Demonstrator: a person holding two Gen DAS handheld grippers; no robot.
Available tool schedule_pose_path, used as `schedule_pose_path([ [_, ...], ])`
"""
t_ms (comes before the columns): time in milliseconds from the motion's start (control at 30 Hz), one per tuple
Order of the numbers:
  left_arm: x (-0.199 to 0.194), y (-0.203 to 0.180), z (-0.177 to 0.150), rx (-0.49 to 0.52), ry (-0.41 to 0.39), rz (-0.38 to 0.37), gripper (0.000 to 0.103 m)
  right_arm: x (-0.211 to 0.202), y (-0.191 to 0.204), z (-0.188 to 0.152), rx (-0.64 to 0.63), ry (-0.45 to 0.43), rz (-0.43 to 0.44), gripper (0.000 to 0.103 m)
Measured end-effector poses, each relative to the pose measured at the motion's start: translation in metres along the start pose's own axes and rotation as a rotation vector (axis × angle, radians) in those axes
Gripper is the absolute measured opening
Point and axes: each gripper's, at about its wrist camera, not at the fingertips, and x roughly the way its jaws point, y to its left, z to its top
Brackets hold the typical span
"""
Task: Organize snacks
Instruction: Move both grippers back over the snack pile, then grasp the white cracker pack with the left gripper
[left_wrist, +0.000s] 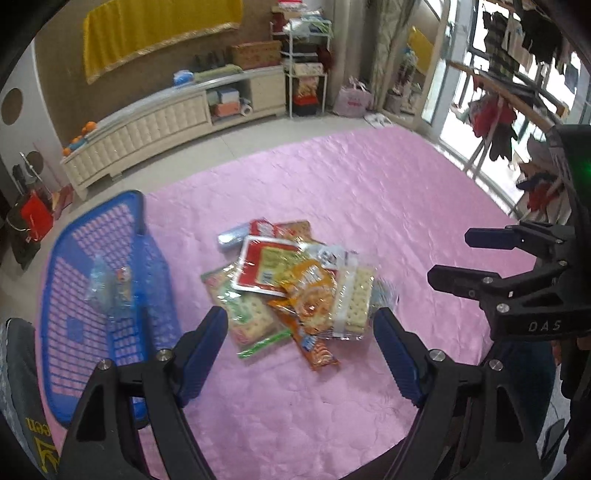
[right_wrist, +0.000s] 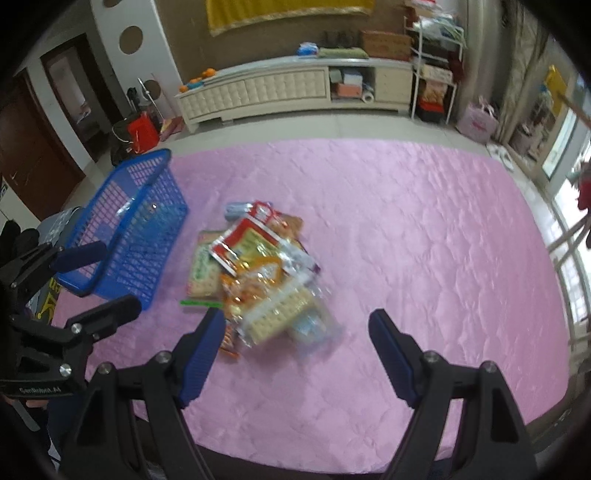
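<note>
Both grippers, left gripper (left_wrist: 301, 325) and right gripper (right_wrist: 297, 328), hover spread and empty over snack pile (left_wrist: 291, 280); blue basket (left_wrist: 99, 295) beside it holds one clear packet (left_wrist: 109, 286).

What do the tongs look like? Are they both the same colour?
Yes, they match. The left tongs and the right tongs both have black angular plastic frames with small silver screws. Each finger carries a dark blue ribbed pad. The right tongs' body shows pale "DAS" lettering and a green light behind it; the left one's has a small white label. No cables or sleeves show clearly.
</note>
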Motion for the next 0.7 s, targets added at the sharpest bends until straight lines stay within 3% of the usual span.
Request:
schedule_pose_path([
  [233,0.039,-0.015,-0.001,0.010,0.063,-0.057,0.080,0.015,-0.022,-0.018,-0.009,0.008,-0.015,0.083],
  [433,0.072,-0.036,0.002,0.104,0.127,-0.074,0.080,0.035,-0.045,-0.026,0.017,0.034,-0.013,0.083],
  [700,0.114,-0.051,0.006,0.155,0.213,-0.127,0.080,0.056,-0.072,-0.034,0.065,0.059,0.013,0.083],
])
